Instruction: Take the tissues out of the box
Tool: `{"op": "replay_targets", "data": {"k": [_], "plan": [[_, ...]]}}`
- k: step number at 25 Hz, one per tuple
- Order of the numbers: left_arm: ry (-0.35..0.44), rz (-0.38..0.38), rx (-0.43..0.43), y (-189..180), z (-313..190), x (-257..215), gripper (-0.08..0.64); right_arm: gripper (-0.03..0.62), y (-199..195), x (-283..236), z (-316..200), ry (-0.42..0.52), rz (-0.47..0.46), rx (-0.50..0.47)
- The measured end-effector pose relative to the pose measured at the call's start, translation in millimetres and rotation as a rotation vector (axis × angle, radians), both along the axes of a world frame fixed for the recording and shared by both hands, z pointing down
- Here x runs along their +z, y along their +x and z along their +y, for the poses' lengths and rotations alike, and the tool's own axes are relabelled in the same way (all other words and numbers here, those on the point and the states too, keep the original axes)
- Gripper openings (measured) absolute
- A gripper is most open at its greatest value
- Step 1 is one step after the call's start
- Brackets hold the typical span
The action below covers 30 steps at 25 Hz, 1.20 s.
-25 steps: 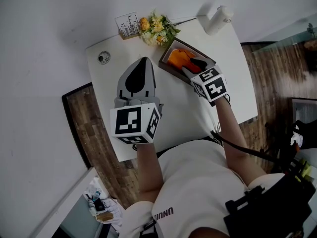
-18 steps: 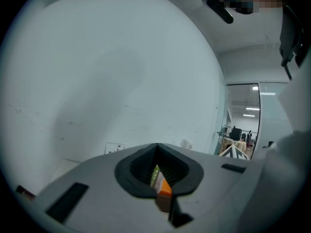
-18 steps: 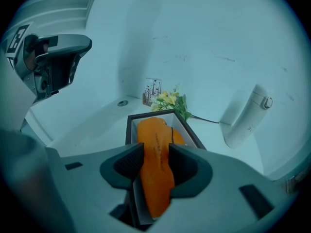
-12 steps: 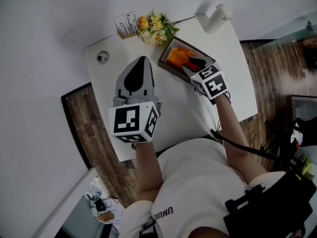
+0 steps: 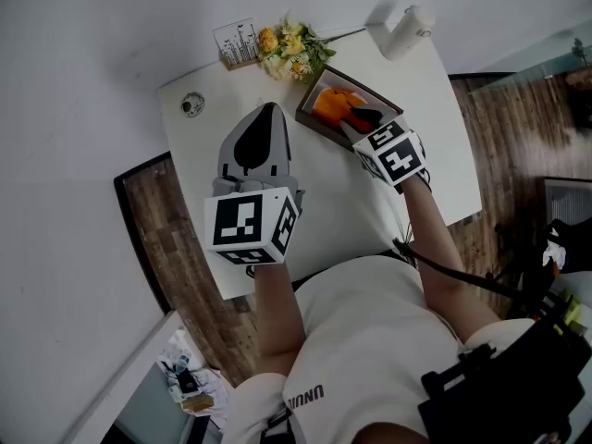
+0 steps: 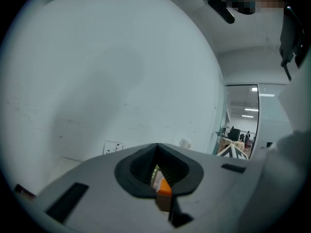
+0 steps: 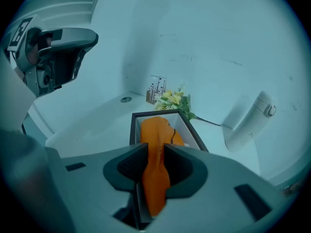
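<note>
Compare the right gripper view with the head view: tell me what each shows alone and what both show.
Only the right gripper view: the right tongs seen from within. Their jaws have just been closing, and the pads pinch the orange tissue pack. Only the head view: the person's white shirt and the wooden floor. Both: the dark box, the flowers, the white table and the left tongs.
</note>
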<state>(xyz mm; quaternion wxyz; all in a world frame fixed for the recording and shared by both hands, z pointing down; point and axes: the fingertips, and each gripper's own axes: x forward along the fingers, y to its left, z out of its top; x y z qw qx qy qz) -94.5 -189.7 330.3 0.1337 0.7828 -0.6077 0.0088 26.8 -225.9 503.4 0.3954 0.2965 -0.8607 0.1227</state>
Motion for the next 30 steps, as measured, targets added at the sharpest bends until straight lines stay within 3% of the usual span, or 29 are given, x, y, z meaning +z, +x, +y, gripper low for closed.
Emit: {"op": "replay_targets", "data": {"k": [7,30], "plan": [[-0.004,-0.001,-0.009,-3,2,1,0.012,0.04,1,-3,-1,0.039,0.027,0.0],[0.001,-0.007,-0.026,-5,6,-2,0.012,0.023,-1,-18,-2,0.072,0.014,-0.008]]}}
